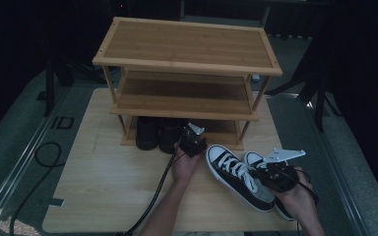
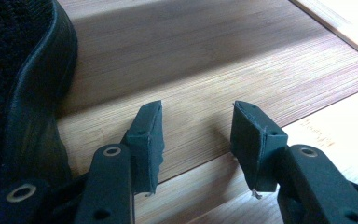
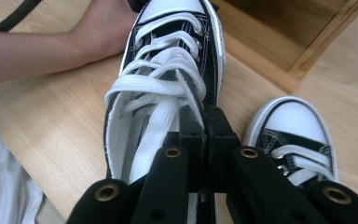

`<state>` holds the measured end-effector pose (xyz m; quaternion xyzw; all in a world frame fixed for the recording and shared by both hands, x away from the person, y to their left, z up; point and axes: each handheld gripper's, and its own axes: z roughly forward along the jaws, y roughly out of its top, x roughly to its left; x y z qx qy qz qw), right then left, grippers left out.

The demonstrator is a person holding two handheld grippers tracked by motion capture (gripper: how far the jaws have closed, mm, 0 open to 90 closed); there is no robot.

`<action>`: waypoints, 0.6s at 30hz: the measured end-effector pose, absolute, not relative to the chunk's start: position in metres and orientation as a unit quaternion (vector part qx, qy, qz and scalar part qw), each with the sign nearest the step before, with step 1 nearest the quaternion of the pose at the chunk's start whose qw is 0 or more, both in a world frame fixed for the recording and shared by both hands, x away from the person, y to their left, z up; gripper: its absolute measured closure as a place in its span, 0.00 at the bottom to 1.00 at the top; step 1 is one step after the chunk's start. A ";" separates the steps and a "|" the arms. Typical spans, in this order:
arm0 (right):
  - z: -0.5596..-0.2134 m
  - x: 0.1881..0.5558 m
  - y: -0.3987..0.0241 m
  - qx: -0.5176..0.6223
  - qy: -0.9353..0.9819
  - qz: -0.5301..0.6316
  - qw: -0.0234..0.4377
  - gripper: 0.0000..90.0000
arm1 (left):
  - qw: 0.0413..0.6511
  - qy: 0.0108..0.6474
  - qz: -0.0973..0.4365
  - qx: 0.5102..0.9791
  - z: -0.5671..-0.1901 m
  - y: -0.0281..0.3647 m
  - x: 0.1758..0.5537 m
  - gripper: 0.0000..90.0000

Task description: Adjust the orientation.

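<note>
Item, lower right of the high view: your right gripper (image 1: 268, 173) is holding its fingers clamped on the collar of the near sneaker (image 1: 236, 174), which is lying on the worktop (image 1: 103, 187) with its long axis running toe-first toward the shoe rack (image 1: 187, 64).

Item, just right of it: second sneaker (image 3: 293, 135), ungripped.

Item, centre: your left gripper (image 1: 192, 142) is resting with fingers apart and empty at the rack's bottom shelf (image 2: 205, 56), beside the black shoes (image 1: 157, 133).
</note>
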<state>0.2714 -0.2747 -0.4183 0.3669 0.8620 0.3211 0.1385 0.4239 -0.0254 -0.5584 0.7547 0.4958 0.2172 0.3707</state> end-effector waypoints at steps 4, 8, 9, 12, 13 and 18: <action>-0.409 0.274 -0.279 0.367 0.859 0.326 0.145 0.98 | 0.371 0.496 0.217 0.755 -0.558 -0.025 0.424 0.60; -0.402 0.277 -0.282 0.367 0.857 0.329 0.151 0.98 | 0.371 0.496 0.217 0.755 -0.558 -0.025 0.424 0.60; -0.401 0.278 -0.283 0.366 0.856 0.331 0.151 0.98 | 0.371 0.496 0.217 0.755 -0.558 -0.025 0.424 0.60; -0.397 0.280 -0.285 0.367 0.855 0.333 0.153 0.98 | 0.371 0.496 0.217 0.755 -0.558 -0.025 0.424 0.60; -0.396 0.280 -0.285 0.368 0.854 0.334 0.153 0.98 | 0.370 0.496 0.218 0.755 -0.558 -0.025 0.424 0.60; -0.391 0.285 -0.289 0.367 0.852 0.341 0.152 0.98 | 0.370 0.496 0.218 0.755 -0.558 -0.025 0.424 0.60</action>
